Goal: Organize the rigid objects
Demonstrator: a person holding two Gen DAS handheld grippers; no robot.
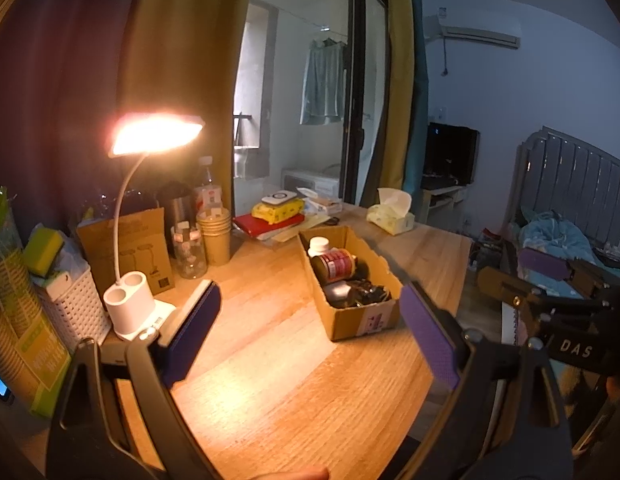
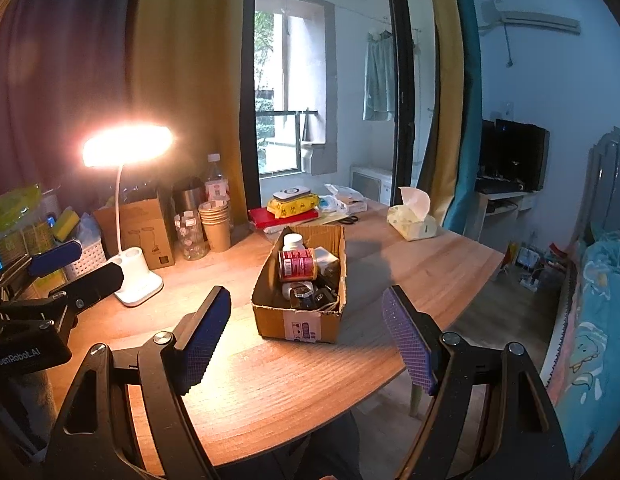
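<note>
On the wooden counter (image 2: 269,380), right of the lit desk lamp (image 2: 127,148), sits an open cardboard box (image 2: 299,322) packed with a red-labelled jar (image 2: 297,265), a white bottle (image 2: 292,242) and darker items. Nearer than the box, left tongs (image 1: 310,336) and right tongs (image 2: 307,340) hover apart, holding nothing.

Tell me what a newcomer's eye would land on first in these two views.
The lit desk lamp glowing at the left of the wooden table grabs attention first. Next comes the open cardboard box in the middle of the table, packed with jars and small items, a red-labelled jar lying on top. Both grippers, the left gripper and right gripper, frame it with jaws wide and empty.
</note>
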